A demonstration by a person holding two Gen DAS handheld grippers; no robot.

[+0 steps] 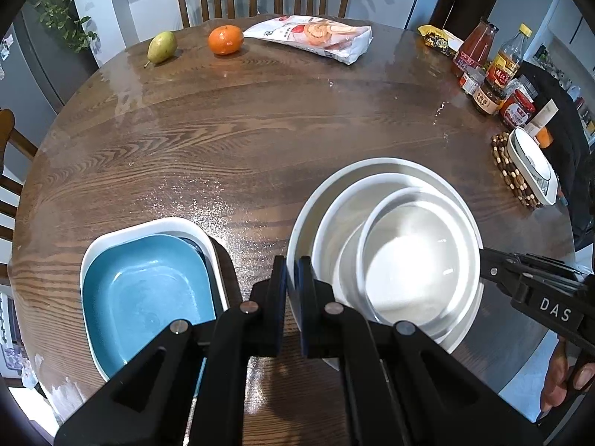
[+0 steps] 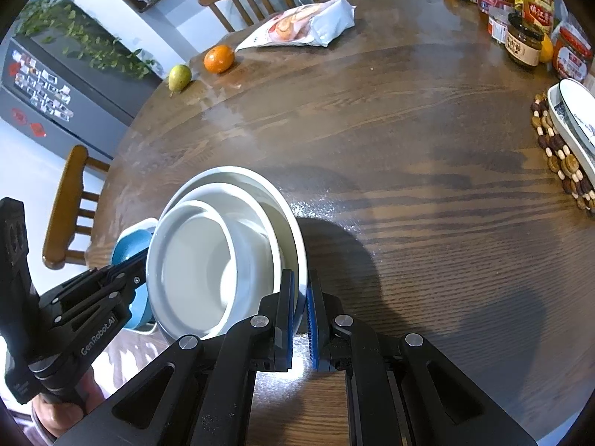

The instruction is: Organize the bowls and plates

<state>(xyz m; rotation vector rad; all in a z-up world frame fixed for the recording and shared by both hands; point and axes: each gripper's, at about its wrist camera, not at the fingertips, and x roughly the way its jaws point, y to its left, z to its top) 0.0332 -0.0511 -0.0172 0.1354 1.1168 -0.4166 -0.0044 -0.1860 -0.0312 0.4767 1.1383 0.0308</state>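
Observation:
Three white bowls sit nested: a large white bowl (image 1: 372, 163) (image 2: 238, 171), a medium bowl (image 1: 334, 223) inside it, and a small bowl (image 1: 409, 260) innermost. My left gripper (image 1: 292, 282) (image 2: 139, 278) is shut on the large bowl's near-left rim. My right gripper (image 2: 302, 297) (image 1: 483, 260) is shut on the opposite rim, which shows white between its blue pads. Left of the stack, a blue dish (image 1: 148, 290) (image 2: 130, 249) rests inside a white square dish (image 1: 148, 225). I cannot tell whether the stack touches the table.
The round wooden table (image 1: 260, 130) carries a pear (image 1: 161, 46), an orange (image 1: 225, 39) and a snack bag (image 1: 312, 37) at the far side. Sauce bottles and jars (image 1: 483, 59) line the right edge. A white oblong dish (image 1: 531, 167) lies on a beaded trivet (image 1: 509, 171). Chairs ring the table.

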